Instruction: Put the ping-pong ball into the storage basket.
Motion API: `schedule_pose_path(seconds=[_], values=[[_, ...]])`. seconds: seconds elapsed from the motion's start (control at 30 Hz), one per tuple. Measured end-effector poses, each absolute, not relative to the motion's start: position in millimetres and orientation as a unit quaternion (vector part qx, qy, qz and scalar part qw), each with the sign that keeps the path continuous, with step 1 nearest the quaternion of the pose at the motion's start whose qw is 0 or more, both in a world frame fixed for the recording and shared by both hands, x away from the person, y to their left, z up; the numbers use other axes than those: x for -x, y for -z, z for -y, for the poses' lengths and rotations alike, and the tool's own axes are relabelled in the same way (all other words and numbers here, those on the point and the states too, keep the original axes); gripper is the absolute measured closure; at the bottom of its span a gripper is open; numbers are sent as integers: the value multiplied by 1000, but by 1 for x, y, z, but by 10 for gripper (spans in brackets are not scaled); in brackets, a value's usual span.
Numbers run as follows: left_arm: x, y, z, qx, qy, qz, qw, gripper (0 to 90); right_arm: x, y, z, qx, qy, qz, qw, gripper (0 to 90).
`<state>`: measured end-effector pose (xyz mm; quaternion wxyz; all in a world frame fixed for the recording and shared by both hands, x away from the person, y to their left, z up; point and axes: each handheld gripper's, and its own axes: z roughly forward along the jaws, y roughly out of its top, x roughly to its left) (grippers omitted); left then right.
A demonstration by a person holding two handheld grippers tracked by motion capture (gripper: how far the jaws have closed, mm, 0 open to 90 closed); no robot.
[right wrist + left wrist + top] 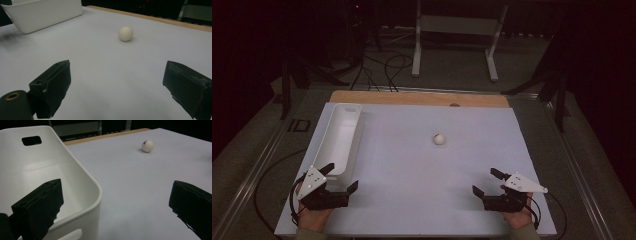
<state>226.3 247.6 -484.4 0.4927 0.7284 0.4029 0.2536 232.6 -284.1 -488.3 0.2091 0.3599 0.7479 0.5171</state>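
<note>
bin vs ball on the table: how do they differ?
The bin is a long, open, rounded-corner tub with handle cutouts; the ball is a small sphere. The bin lies along the table's left edge, right by the left gripper, with one finger over its near end; the ball sits alone mid-table, apart from both the left and the right gripper. The bin looks empty. Both are whitish and rest on the white table.
</note>
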Motion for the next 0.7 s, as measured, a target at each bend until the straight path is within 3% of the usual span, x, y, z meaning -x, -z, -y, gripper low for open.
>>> schedule_pose_path(seconds=[0.7], values=[[-227,485,-247,-726,-255,-406,493,0,-236,483,281,-379,-501,-749,211,76]])
